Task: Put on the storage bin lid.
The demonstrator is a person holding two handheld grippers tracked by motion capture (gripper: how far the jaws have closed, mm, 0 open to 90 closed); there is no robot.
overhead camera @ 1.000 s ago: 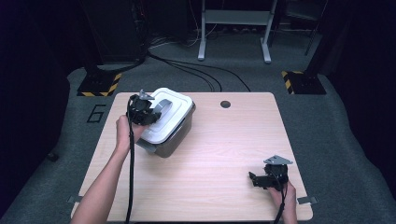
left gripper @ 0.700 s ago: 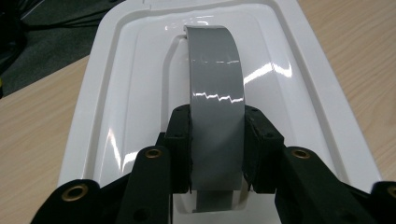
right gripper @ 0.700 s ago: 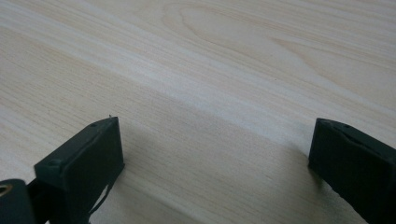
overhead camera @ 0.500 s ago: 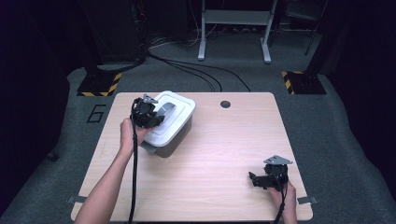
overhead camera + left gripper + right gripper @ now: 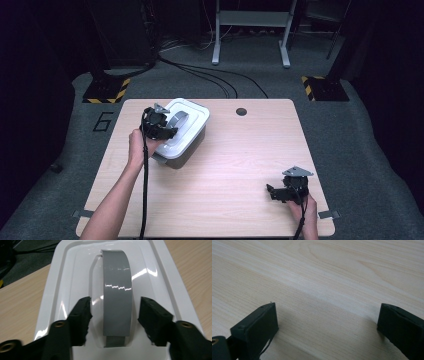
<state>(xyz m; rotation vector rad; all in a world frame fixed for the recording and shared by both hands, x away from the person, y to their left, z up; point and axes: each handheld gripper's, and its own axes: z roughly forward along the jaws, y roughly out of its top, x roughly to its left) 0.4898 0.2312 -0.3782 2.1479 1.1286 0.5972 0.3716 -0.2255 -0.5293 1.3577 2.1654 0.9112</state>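
Note:
A grey box with a white lid (image 5: 192,131) stands at the table's back left. The lid (image 5: 75,270) has a grey arched handle (image 5: 117,290) along its middle, also seen as the handle (image 5: 179,119) from above. My left gripper (image 5: 170,129) hangs over the lid's near end. Its jaws have just been opening and now stand either side of the handle, with a gap on both sides; my left gripper (image 5: 115,312) grips nothing. My right gripper (image 5: 271,192) rests low at the front right of the table, and my right gripper (image 5: 327,317) is open over bare wood.
The wooden table (image 5: 240,165) has a round cable hole (image 5: 241,111) at the back. Beyond it on the dark floor are cables (image 5: 210,75), a metal stand (image 5: 250,30) and yellow-black striped feet (image 5: 107,92).
My left gripper has edged slightly to the right, further over the lid. The right gripper and the box have stayed where they were.

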